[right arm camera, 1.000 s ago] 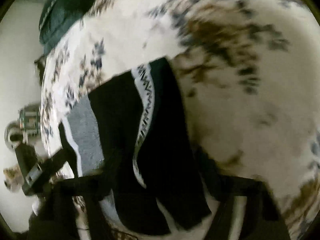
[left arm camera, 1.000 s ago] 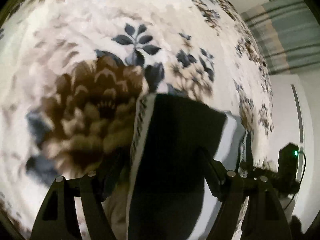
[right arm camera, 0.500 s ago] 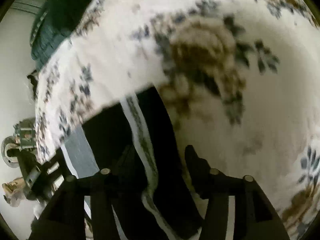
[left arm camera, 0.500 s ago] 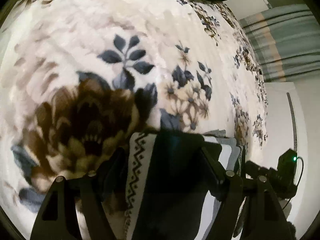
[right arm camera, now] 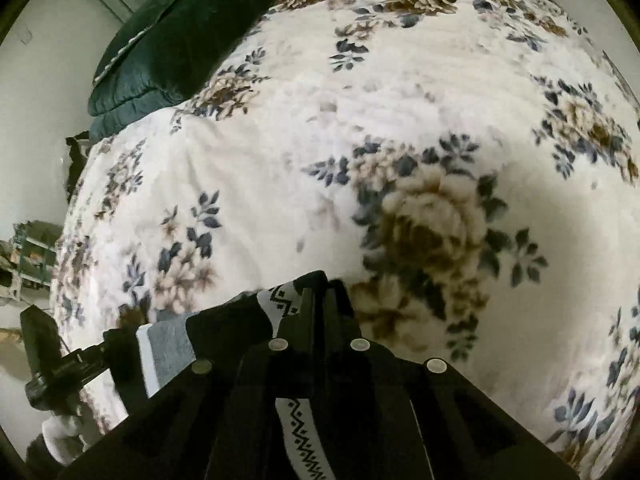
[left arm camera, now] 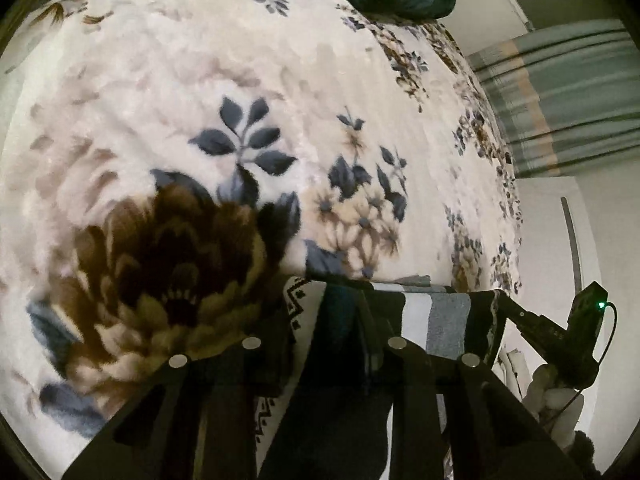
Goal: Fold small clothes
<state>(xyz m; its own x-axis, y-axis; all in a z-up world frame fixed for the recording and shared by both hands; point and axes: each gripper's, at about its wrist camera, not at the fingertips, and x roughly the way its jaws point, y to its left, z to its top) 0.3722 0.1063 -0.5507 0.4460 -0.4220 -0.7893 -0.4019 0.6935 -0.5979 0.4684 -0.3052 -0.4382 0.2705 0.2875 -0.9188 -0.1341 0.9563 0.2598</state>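
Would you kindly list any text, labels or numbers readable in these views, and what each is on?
None can be read.
The garment bears only a zigzag band, a pattern and not letters.
The blanket shows only flowers.
The pillow shows no label.

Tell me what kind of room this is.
Most likely a bedroom. The work surface is a bed under a floral blanket, with a dark green pillow at its far end and curtains by the wall. Both grippers hold a dark garment.
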